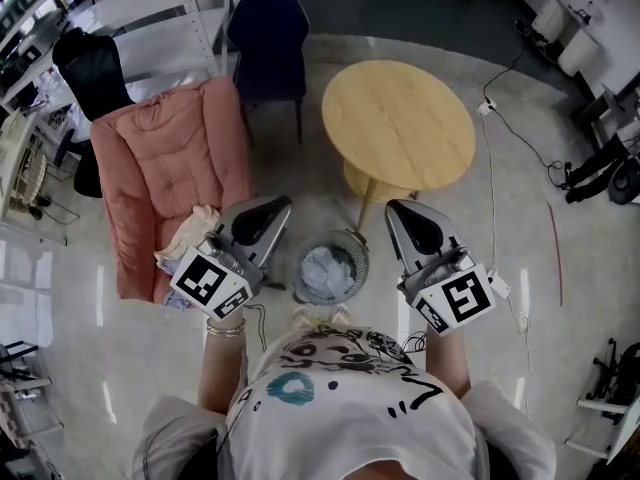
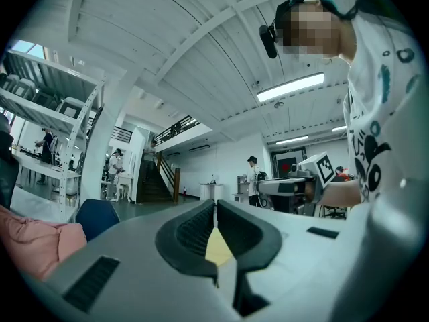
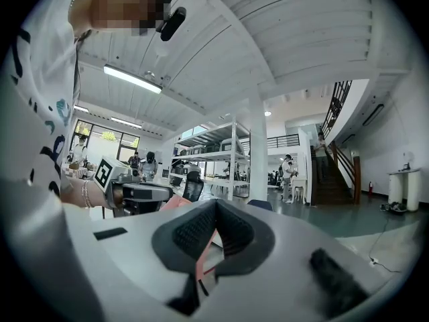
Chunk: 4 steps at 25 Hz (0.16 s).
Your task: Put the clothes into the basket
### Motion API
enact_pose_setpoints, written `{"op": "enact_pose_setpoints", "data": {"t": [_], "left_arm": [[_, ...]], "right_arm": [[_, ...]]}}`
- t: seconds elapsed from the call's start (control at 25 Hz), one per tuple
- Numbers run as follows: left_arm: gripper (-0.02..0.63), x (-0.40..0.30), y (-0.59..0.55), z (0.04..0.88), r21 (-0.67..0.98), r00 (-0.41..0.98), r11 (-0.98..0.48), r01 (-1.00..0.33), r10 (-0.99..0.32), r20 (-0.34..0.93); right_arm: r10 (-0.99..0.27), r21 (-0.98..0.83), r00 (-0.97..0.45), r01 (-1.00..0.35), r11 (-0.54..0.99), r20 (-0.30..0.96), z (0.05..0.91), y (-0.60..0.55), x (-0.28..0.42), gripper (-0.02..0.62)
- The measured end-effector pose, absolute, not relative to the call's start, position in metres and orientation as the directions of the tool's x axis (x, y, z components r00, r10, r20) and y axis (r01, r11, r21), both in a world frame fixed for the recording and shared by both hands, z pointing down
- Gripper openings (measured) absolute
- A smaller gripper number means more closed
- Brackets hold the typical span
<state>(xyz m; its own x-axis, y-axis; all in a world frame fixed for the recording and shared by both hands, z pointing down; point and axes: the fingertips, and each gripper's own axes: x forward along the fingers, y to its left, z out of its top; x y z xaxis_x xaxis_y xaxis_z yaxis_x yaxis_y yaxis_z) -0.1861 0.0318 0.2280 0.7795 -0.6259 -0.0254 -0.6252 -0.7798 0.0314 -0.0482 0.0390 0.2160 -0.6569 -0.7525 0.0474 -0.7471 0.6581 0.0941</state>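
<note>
Round pale-wood table [image 1: 398,123] at one o'clock of the head view. Pink quilted armchair [image 1: 165,168] toward ten, with a dark blue chair [image 1: 268,43] just behind it near twelve and a black chair [image 1: 92,68] farther out at ten. White plug with cable [image 1: 487,107] on the glossy floor [image 1: 560,368] at two. In the right gripper view, staircase [image 3: 333,173] at three.

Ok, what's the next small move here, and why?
Probably swing the left gripper toward the cream garment on the pink armchair and open it. It and the right gripper are shut and empty, and the basket holds a pale cloth.
</note>
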Motion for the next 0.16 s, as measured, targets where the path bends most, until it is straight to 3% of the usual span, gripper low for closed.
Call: {"op": "enact_pose_setpoints", "data": {"t": [0.16], "left_arm": [[0.026,-0.1891,0.0301,0.2332,0.032,0.772,-0.772,-0.635,-0.635,-0.017]], "right_arm": [[-0.756,0.09,-0.653,-0.751,0.654,0.05,0.2192,0.0375,-0.0434,0.026]]}}
